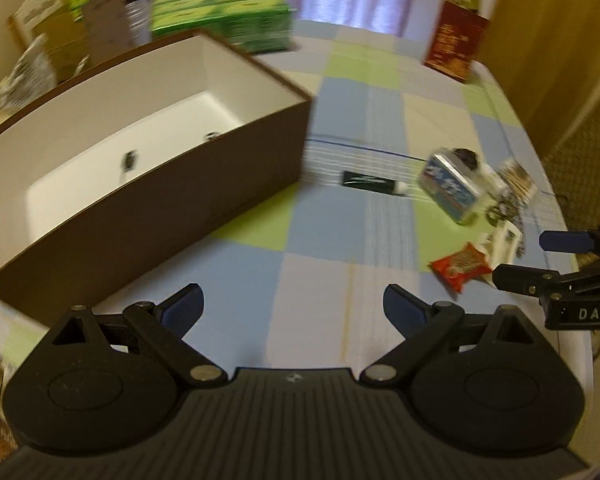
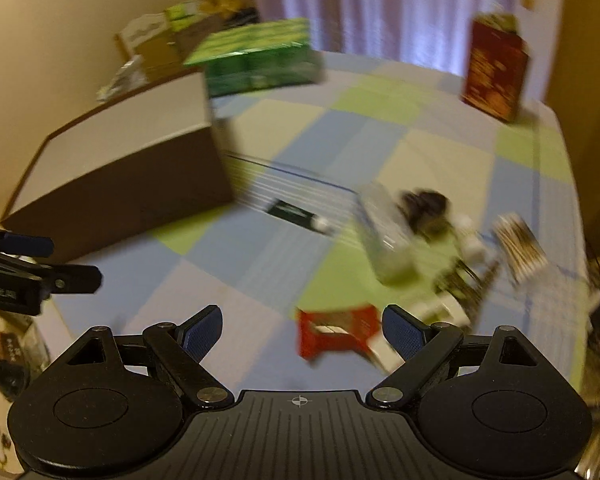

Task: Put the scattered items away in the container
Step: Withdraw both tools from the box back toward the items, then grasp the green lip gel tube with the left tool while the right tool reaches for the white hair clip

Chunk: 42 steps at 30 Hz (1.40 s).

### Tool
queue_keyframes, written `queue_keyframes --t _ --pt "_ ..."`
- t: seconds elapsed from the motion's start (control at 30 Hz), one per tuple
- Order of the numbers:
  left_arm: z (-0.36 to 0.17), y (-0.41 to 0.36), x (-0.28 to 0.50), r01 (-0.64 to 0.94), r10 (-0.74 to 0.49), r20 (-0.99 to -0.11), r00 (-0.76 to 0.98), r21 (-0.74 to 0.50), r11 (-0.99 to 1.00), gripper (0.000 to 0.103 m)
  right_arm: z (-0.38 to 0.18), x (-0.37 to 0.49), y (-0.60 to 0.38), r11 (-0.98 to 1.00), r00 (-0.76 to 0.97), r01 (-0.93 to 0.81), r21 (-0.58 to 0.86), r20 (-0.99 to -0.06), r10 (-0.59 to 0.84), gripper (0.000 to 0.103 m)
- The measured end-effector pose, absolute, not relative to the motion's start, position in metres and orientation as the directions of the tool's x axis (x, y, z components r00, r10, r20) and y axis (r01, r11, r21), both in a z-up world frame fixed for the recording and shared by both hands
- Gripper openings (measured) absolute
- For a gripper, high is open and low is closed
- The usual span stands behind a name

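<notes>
Looking into the brown box (image 1: 148, 184), there's barely anything home yet: two small dark bits on its white floor, too blurred to name, so by my reckoning this tidy-up has hardly begun. Most of the clutter sits out on the checked cloth (image 1: 340, 240), well to the right of the box: a dark tube (image 1: 370, 182), a blue-and-white pack (image 1: 448, 188), a red snack packet (image 1: 462, 270) and a jumble of small things beyond it. The left gripper (image 1: 292, 312) hangs over bare cloth, jaws spread wide, holding nothing. The right gripper (image 2: 300, 330) is spread wide too and empty, with the red snack packet (image 2: 338, 332) right between its fingertips, looking like the nearest candidate to take.
</notes>
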State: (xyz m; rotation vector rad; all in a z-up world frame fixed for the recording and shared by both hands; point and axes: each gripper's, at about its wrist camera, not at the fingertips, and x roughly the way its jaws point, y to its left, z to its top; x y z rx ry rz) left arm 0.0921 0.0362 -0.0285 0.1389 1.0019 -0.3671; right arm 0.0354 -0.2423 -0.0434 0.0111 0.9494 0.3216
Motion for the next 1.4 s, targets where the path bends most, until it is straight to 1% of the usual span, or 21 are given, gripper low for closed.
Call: queue_keyframes --t 0.2,0.33,0.5,0.57,0.67,0.83,0.93,1.1,1.23,1.3,1.33,1.4 --pt "-0.036 0.007 0.100 0.507 -0.307 -0.830 0.465 -0.034 0.861 0.094 -0.054 0.029 -0.278 0.978 0.534 -0.144 0.150 -0.820 0.205 0.092" --pt "-0.048 -0.012 0.116 0.581 -0.346 -0.834 0.430 -0.037 0.813 0.091 -0.061 0.025 -0.298 0.986 0.531 -0.073 0.151 -0.831 0.167 0.092" --pt "-0.066 -0.037 0.135 0.672 -0.378 -0.842 0.384 -0.026 0.740 0.082 -0.070 0.025 -0.312 0.987 0.513 0.007 0.161 -0.848 0.134 0.092" --pt "-0.074 -0.048 0.142 0.718 -0.394 -0.845 0.363 -0.016 0.696 0.075 -0.074 0.026 -0.318 0.986 0.505 0.036 0.165 -0.854 0.125 0.092" --pt "-0.085 -0.065 0.154 0.779 -0.405 -0.853 0.331 0.005 0.627 0.066 -0.079 0.028 -0.327 0.982 0.500 0.079 0.170 -0.859 0.109 0.092" --pt "-0.098 -0.090 0.175 0.857 -0.427 -0.856 0.292 0.036 0.515 0.061 -0.089 0.030 -0.343 0.970 0.486 0.169 0.173 -0.871 0.070 0.092" --pt "-0.106 -0.103 0.188 0.882 -0.423 -0.862 0.281 0.058 0.467 0.061 -0.095 0.031 -0.351 0.960 0.471 0.222 0.173 -0.881 0.049 0.092" --pt "-0.117 -0.120 0.208 0.897 -0.405 -0.870 0.280 0.086 0.434 0.060 -0.103 0.030 -0.358 0.943 0.448 0.286 0.169 -0.894 0.024 0.092" --pt "-0.128 -0.130 0.222 0.899 -0.404 -0.876 0.262 0.068 0.434 0.059 -0.106 0.032 -0.360 0.935 0.432 0.314 0.163 -0.902 0.013 0.092" --pt "-0.133 -0.134 0.226 0.900 -0.400 -0.883 0.244 0.052 0.433 0.051 -0.108 0.033 -0.360 0.934 0.427 0.320 0.158 -0.904 0.007 0.092" --pt "-0.137 -0.135 0.228 0.899 -0.389 -0.892 0.230 0.041 0.436 0.041 -0.108 0.033 -0.361 0.934 0.425 0.322 0.156 -0.905 0.005 0.092" --pt "-0.139 -0.132 0.230 0.896 -0.401 -0.894 0.202 0.003 0.444 0.034 -0.108 0.035 -0.362 0.934 0.424 0.322 0.155 -0.905 0.004 0.092"
